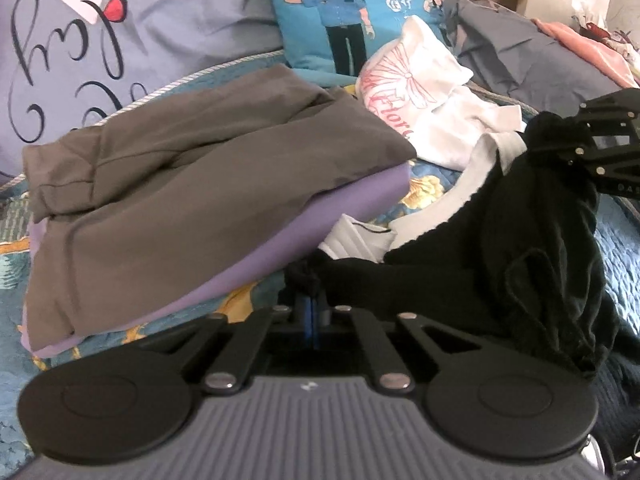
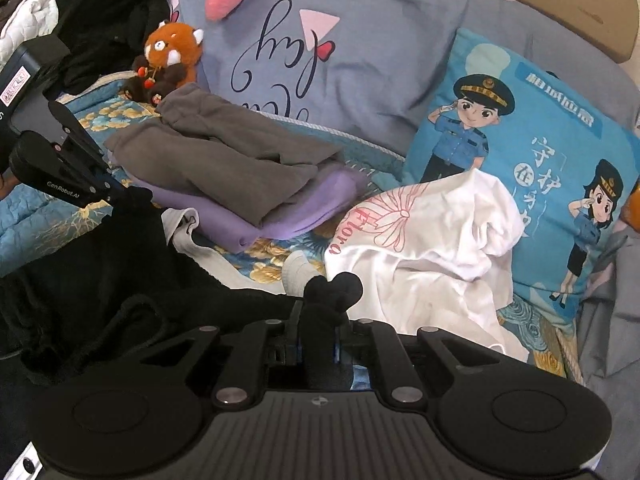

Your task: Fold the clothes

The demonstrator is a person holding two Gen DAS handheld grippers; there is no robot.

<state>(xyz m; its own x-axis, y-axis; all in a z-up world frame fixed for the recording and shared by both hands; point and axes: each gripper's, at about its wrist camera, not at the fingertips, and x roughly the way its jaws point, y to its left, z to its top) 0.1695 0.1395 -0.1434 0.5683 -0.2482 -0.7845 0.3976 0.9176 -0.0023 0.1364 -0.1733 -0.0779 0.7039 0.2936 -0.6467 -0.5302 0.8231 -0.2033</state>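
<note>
Both grippers' jaws pinch the black garment [image 1: 460, 280]; only the right view shows a red-panda plush [image 2: 168, 60].

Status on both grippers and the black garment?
Left gripper and right gripper both shut on black garment. Held spread, unfolded. Gray-on-purple folded stack and white shirt lie close by.

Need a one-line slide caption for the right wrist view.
Right gripper and left gripper each pinch the black garment, held stretched between them beside the folded grey-on-purple stack.
</note>
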